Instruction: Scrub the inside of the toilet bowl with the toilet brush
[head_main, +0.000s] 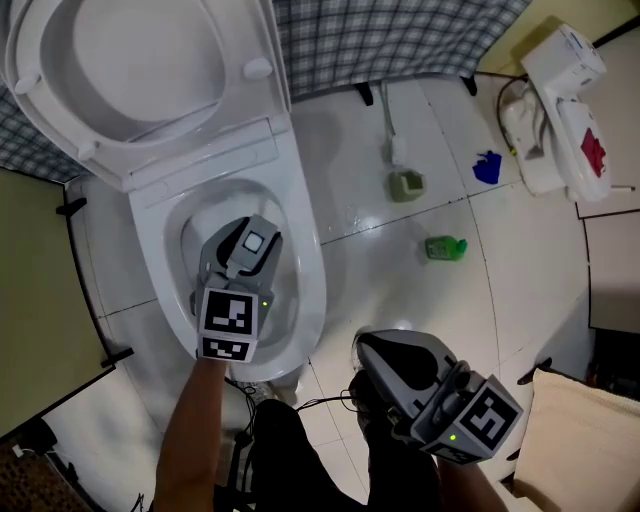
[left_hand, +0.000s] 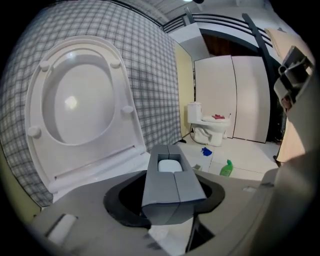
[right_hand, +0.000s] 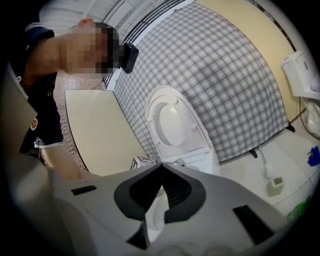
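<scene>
Grey block (head_main: 250, 243) in L tool (left_hand: 170, 197) over bowl (head_main: 303, 290).

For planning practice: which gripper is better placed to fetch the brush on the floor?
Likely right: the right gripper is empty, on the brush's side; the left gripper grips a grey block over the bowl.
</scene>
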